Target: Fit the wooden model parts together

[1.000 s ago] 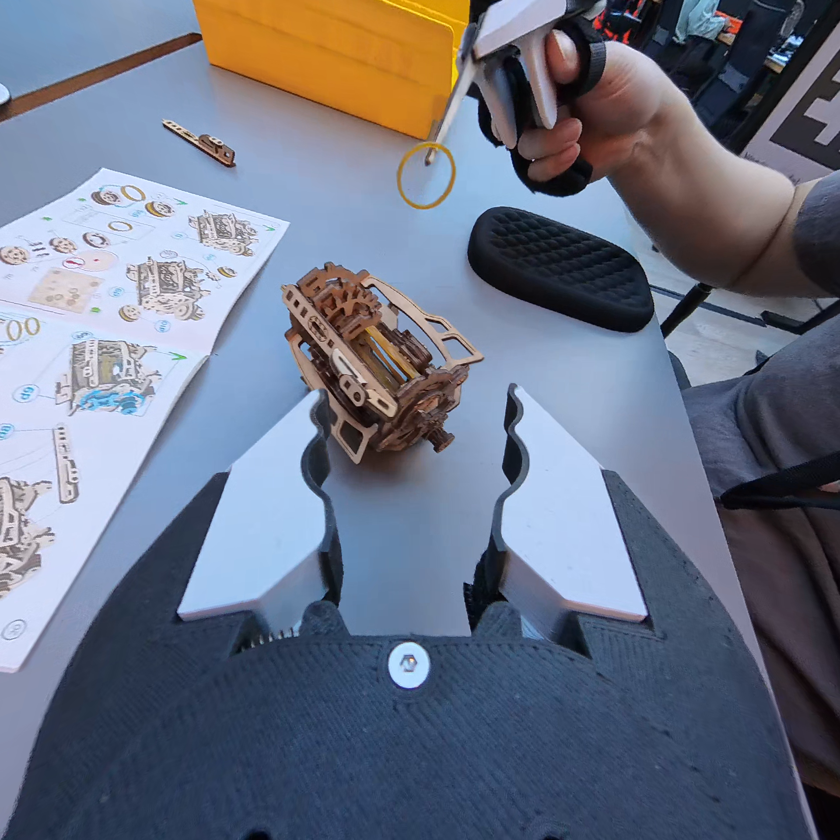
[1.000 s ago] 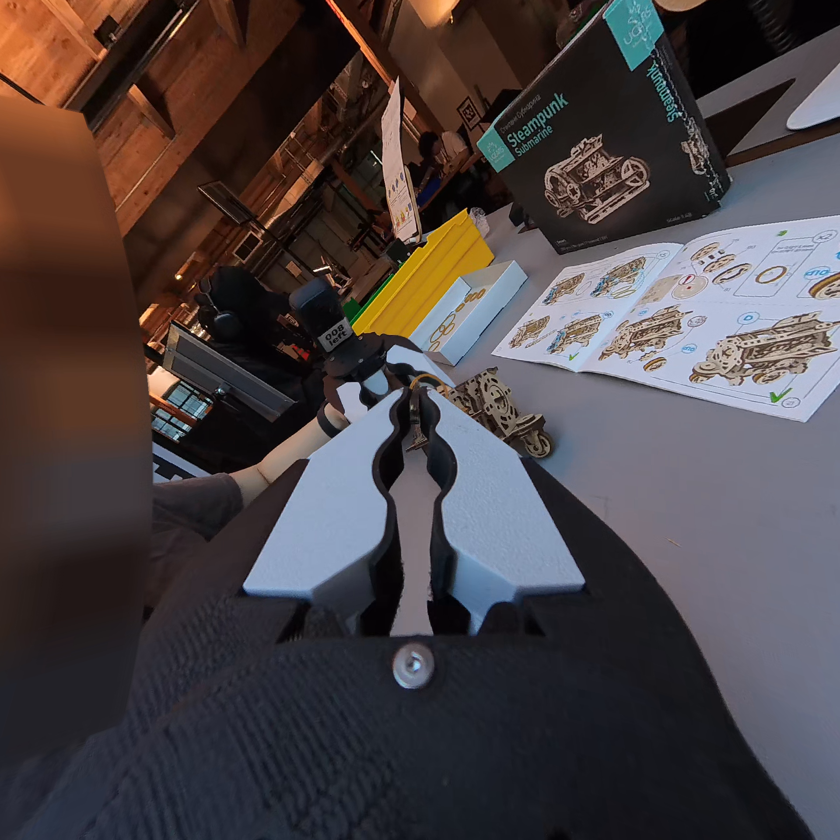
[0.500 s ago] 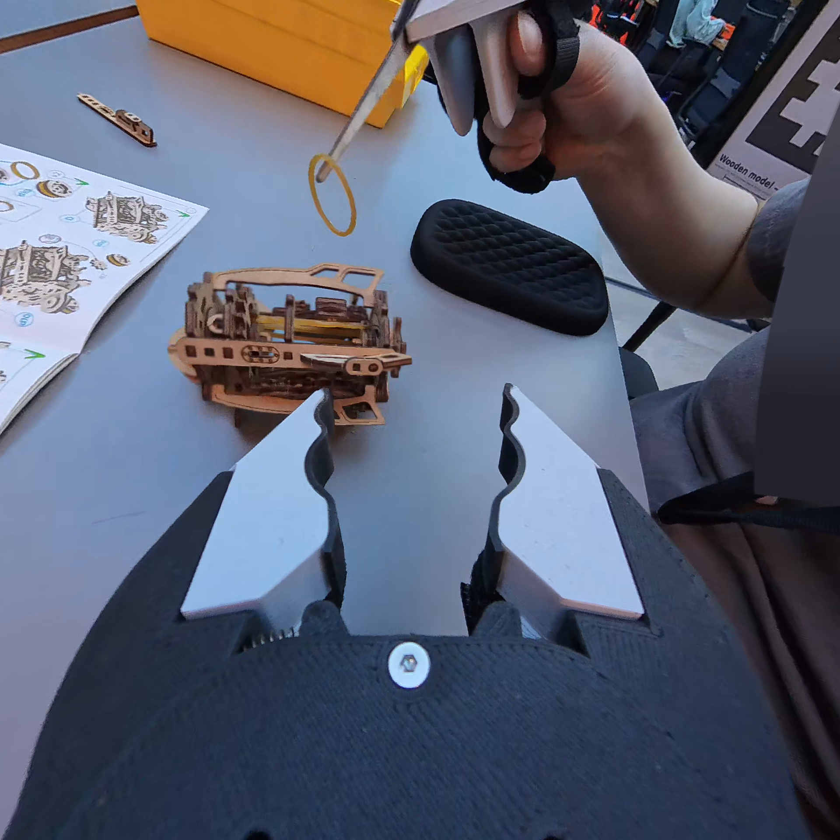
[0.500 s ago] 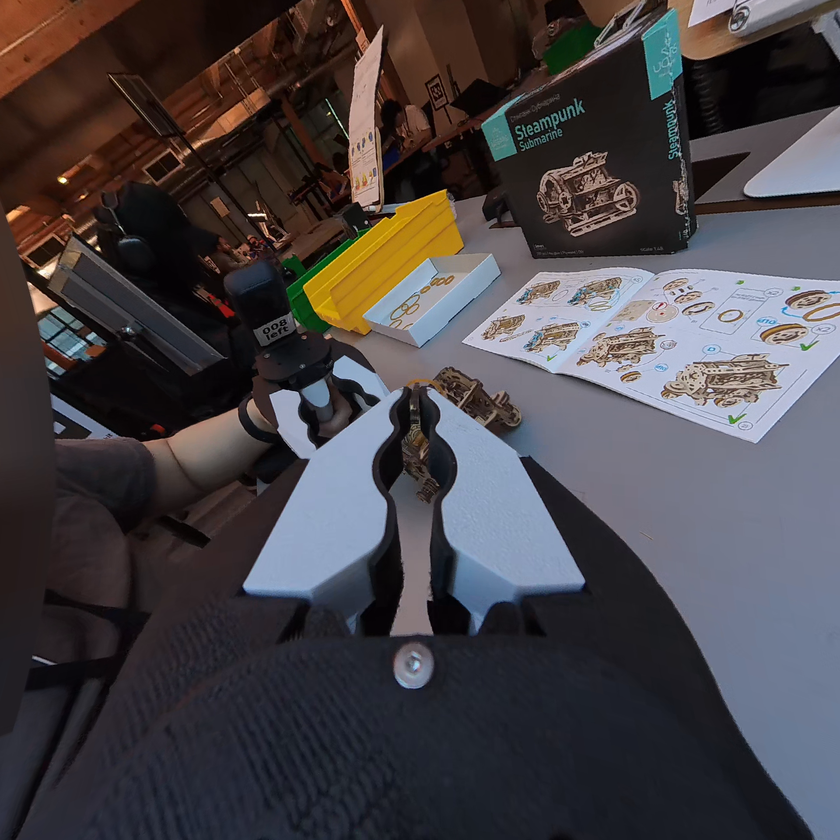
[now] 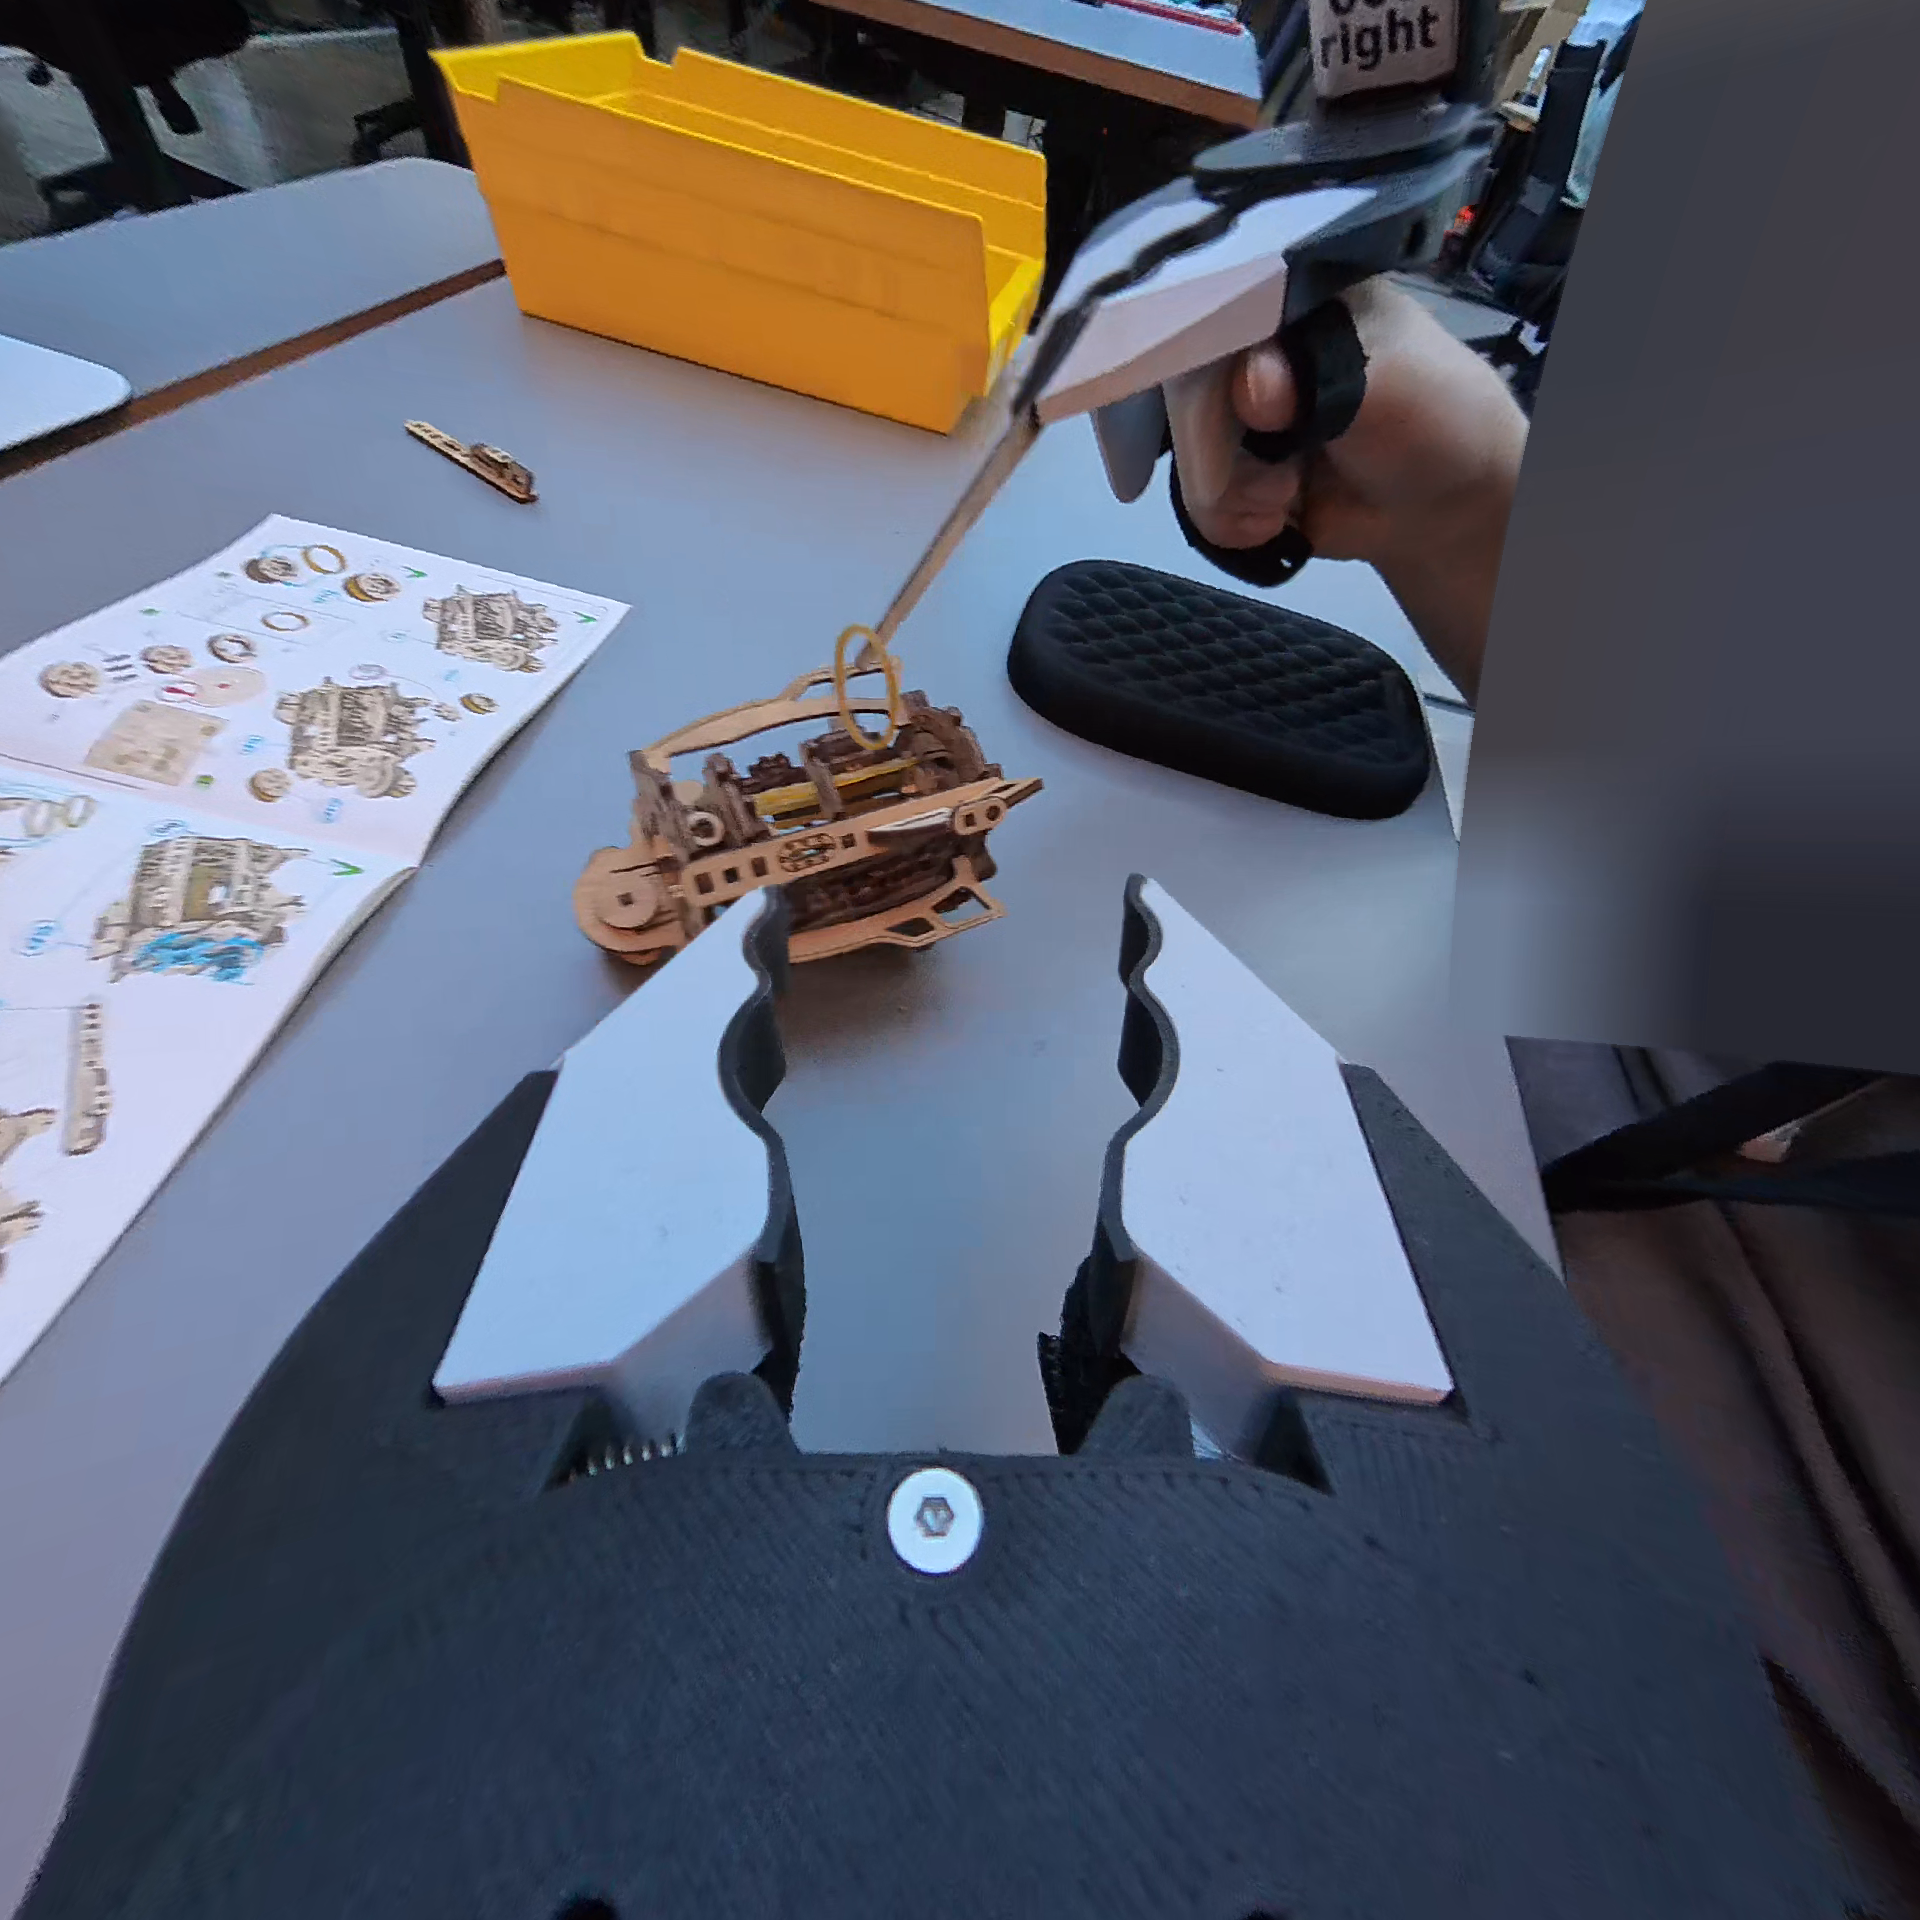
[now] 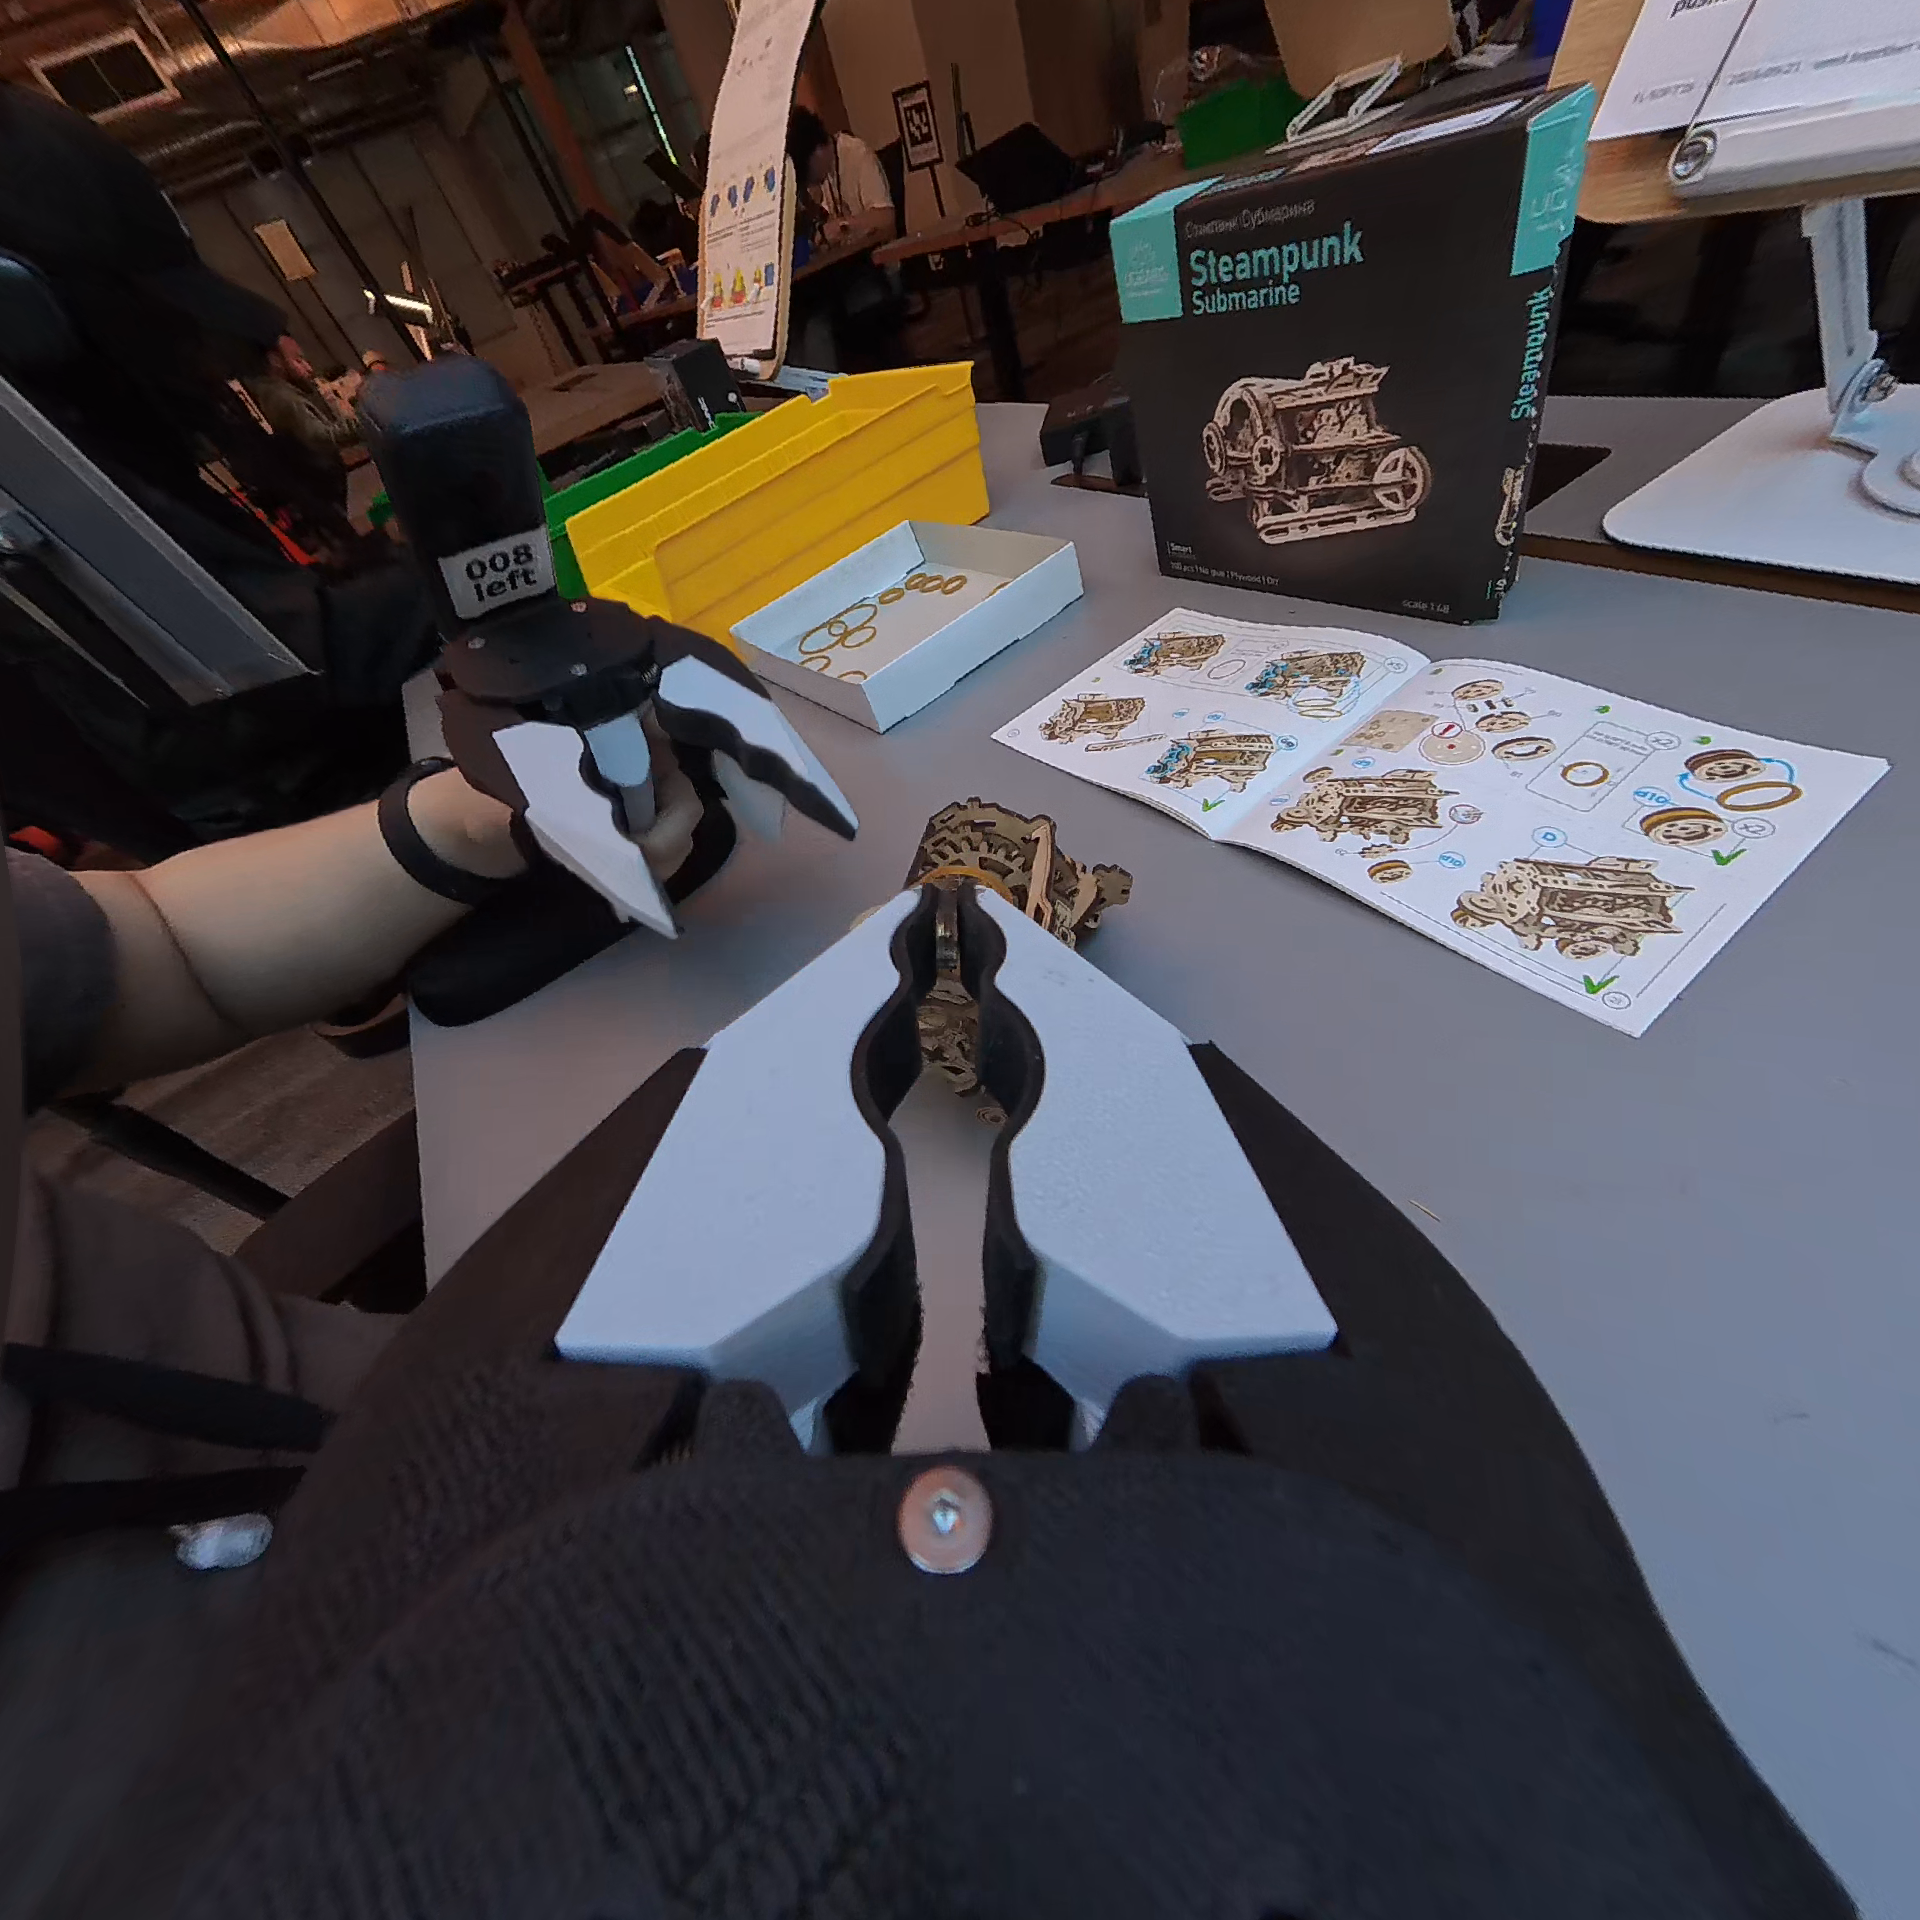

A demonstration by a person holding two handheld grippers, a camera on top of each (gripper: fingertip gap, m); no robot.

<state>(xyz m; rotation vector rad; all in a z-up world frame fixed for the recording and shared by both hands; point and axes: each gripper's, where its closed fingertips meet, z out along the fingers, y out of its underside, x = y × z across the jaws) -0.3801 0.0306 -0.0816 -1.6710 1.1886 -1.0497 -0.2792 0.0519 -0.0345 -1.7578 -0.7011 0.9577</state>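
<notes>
The wooden model (image 5: pixel 810 842) stands on the grey table (image 5: pixel 665 499), just beyond my left gripper (image 5: pixel 951 899), which is open and empty; its left fingertip overlaps the model's near edge in the picture. My right gripper (image 6: pixel 940 906) is shut on a thin wooden stick (image 5: pixel 940 540). A yellow rubber band (image 5: pixel 868 701) hangs on the stick's tip, at the top of the model's frame. The right wrist view shows the model (image 6: pixel 1049 873) right behind the shut fingertips and the open left gripper (image 6: pixel 756 876) to their left.
A yellow bin (image 5: pixel 748 239) stands at the back. A black pad (image 5: pixel 1216 686) lies right of the model, near the table's right edge. An open instruction booklet (image 5: pixel 260 727) and a loose wooden strip (image 5: pixel 473 457) lie left. A white tray of rings (image 6: pixel 914 623) and the kit box (image 6: pixel 1340 364) stand farther off. The right tips stand about 8 centimeters off the yellow rubber band (image 5: pixel 868 701).
My right gripper has brought the stick and its rubber band down from above the table to the top of the model. My left gripper stays open and has swung round the model.
</notes>
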